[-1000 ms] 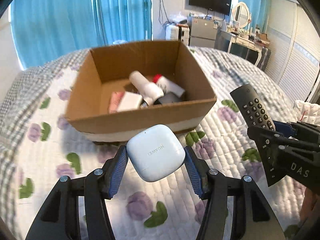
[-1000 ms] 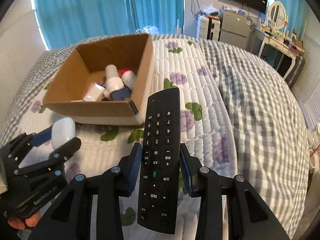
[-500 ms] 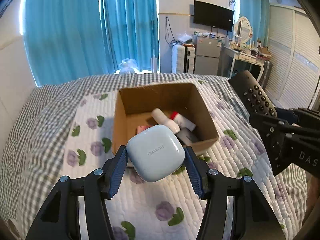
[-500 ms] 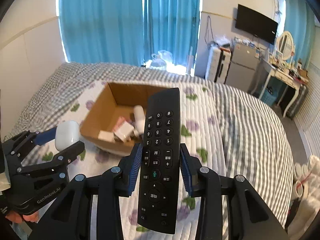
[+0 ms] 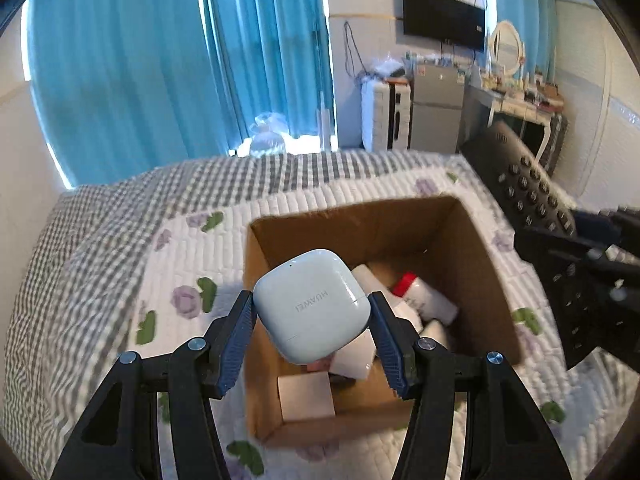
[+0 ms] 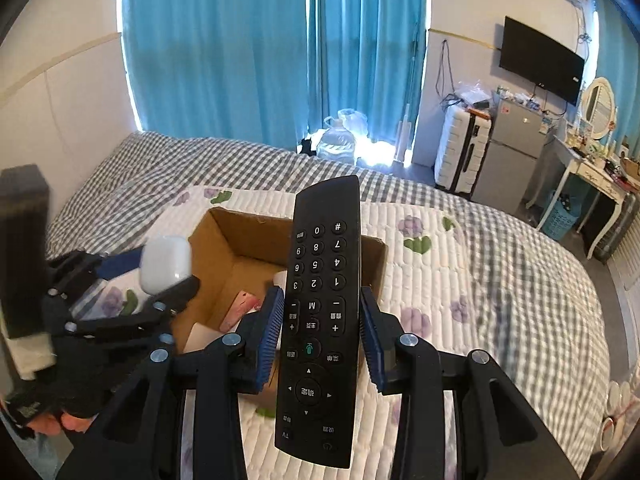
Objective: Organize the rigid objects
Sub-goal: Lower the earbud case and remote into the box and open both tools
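My left gripper (image 5: 312,332) is shut on a white earbud case (image 5: 312,306) and holds it above the near-left part of an open cardboard box (image 5: 496,280) on the bed. The box holds a red-capped white bottle (image 5: 424,298), a white carton (image 5: 306,400) and other small items. My right gripper (image 6: 322,334) is shut on a black remote control (image 6: 320,312), held upright above the box's right side (image 6: 224,240). The remote (image 5: 520,188) and right gripper show at the right edge of the left wrist view. The left gripper (image 6: 160,276) with the case (image 6: 165,264) shows at left in the right wrist view.
The box sits on a quilted floral bedspread (image 5: 132,260) over a grey checked sheet (image 6: 520,280). Blue curtains (image 6: 248,48), a white suitcase (image 6: 460,152), a small fridge (image 6: 516,152), a dressing table (image 6: 592,176) and a wall TV (image 6: 540,64) stand beyond the bed.
Both grippers have risen and moved forward over the box, which now lies below them. The earbud case and the remote stay gripped.
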Demonstrator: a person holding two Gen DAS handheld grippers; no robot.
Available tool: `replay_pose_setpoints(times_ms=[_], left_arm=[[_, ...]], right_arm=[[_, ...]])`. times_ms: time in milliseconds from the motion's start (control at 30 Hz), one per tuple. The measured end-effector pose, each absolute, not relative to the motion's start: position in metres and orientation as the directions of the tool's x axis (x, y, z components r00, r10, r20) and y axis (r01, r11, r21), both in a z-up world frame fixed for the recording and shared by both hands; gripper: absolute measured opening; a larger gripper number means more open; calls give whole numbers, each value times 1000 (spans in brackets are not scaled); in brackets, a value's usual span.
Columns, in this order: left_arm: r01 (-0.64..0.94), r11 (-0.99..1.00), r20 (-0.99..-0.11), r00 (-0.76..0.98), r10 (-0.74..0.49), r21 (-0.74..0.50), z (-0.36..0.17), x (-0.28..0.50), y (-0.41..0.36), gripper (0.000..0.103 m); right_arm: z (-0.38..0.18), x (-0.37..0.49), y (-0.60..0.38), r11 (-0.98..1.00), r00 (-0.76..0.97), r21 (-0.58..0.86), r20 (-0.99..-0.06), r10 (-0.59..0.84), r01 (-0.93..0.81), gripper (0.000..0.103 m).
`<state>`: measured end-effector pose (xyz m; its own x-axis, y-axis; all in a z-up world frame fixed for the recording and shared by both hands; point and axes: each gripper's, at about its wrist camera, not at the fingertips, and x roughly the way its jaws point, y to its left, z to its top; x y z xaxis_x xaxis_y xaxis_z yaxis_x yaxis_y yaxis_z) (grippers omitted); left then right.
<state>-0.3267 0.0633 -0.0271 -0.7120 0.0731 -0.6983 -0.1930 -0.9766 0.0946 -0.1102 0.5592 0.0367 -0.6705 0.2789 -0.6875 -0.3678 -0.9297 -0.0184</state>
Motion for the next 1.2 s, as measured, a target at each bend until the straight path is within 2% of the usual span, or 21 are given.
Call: replay_pose_setpoints(times_ms=[233,333,367,400,433,500,867,1200], left_arm=[[-228,-962,-751,-659,41,148,-76,-360,73,58],[-245,-962,-762,-644,68,121,-81,-363,73,60],[-243,-964,-764,-641,75,109,-80,-363,73,60],[-235,-967,-761,-643,80,97,-78,-363,72,64],[-231,-969,-757,-648,84,90,-74,-362,71,71],[-227,-970,-738,-669,93,83,-64,-356,69,76],[-190,-977,-660,-747,80,97,-20,-328,37,76],[-154,-984,-631,-773,66,86,-26,-336,6,76]], right_arm=[[-5,-139,584,-940,-648,-2,-723,238,-342,37],[-19,-138,591,-942,-640,15,-737,217,-336,37],[-21,-137,592,-941,-637,14,-740,217,-337,37],[-23,-136,593,-940,-632,13,-743,219,-340,37],[-24,-133,594,-940,-632,15,-744,218,-342,37],[-22,-130,595,-939,-633,18,-744,217,-343,37],[0,-137,556,-955,-654,-4,-728,206,-296,37],[-35,-197,540,-977,-624,-20,-767,151,-211,37]])
